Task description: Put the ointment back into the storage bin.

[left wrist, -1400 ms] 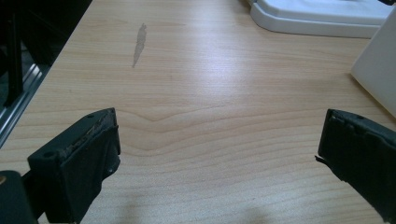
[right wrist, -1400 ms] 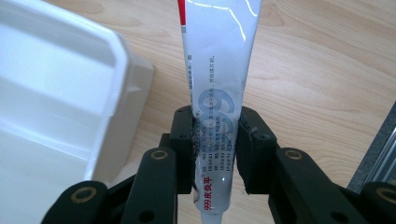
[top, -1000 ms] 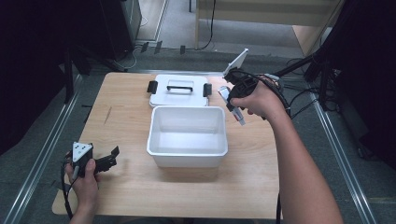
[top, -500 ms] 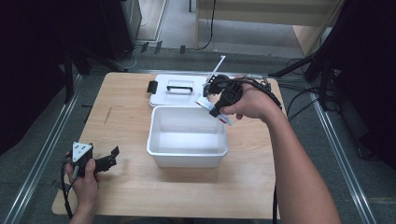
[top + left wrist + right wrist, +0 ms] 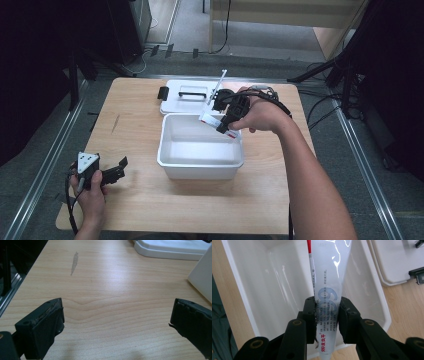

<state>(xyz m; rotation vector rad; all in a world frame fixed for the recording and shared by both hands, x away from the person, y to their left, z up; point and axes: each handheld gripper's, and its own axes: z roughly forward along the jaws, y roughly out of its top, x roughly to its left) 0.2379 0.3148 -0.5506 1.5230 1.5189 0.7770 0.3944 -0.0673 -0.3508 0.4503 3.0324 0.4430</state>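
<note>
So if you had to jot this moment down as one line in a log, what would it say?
right gripper: shut on tube, over open white bin | left gripper: open, idle above table | lid: off, behind bin

A white tub (image 5: 200, 157) sits in the middle of the wooden table (image 5: 135, 200), with a flat white lid (image 5: 187, 97) lying just behind the tub and a small grey mark (image 5: 74, 262) far to its left.

The table (image 5: 135, 120) is evenly lit from above, while the surroundings at upper left and right are lost in darkness. Glare is seen on the tube (image 5: 329, 277) at the top of the right gripper view. The jaws at the bottom are softly blurred.
</note>
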